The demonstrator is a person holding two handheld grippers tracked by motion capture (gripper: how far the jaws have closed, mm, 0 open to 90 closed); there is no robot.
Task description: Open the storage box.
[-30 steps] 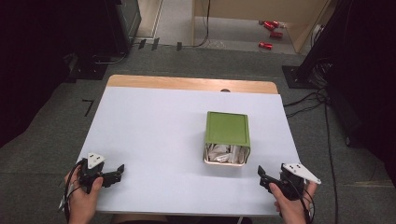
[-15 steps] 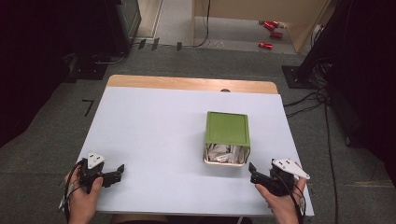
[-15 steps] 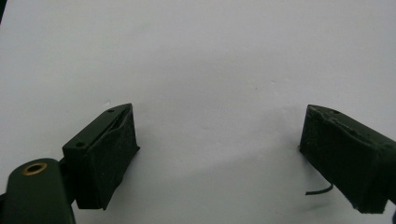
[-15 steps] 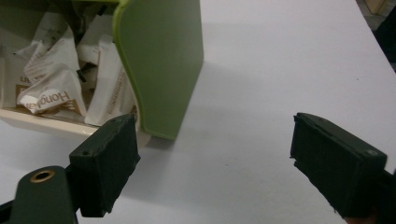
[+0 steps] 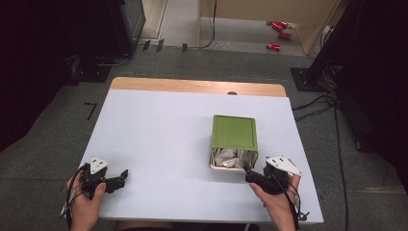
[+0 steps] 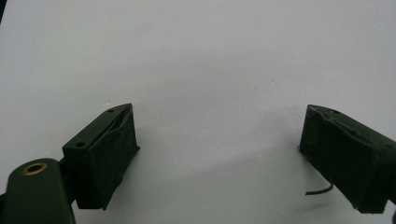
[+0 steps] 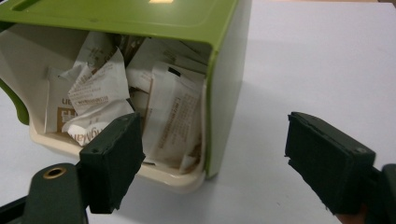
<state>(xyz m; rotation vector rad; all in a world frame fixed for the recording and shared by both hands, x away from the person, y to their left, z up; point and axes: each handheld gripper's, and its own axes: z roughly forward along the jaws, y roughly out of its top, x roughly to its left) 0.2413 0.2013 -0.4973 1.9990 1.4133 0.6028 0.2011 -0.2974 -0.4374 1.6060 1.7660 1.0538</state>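
A green box (image 5: 234, 134) lies on its side right of the table's middle, its open mouth facing the near edge. Several crumpled white packets (image 5: 228, 158) fill its cream inside. My right gripper (image 5: 248, 173) is held open just in front of the mouth's right corner. In the right gripper view the green wall (image 7: 229, 70) stands between the jaws of the right gripper (image 7: 210, 126), with the packets (image 7: 173, 121) just past the left jaw. My left gripper (image 5: 123, 176) rests open at the near left of the table. In the left gripper view the left gripper (image 6: 219, 140) has nothing but white tabletop between its jaws.
The white table (image 5: 163, 130) has a wooden strip (image 5: 192, 86) along its far edge. Cables (image 5: 332, 103) trail over the floor to the right. Red items (image 5: 278, 30) lie on the floor far behind, and dark equipment stands at both sides.
My right gripper has moved left and forward, up to the box's open mouth. The left gripper and the box have not moved.
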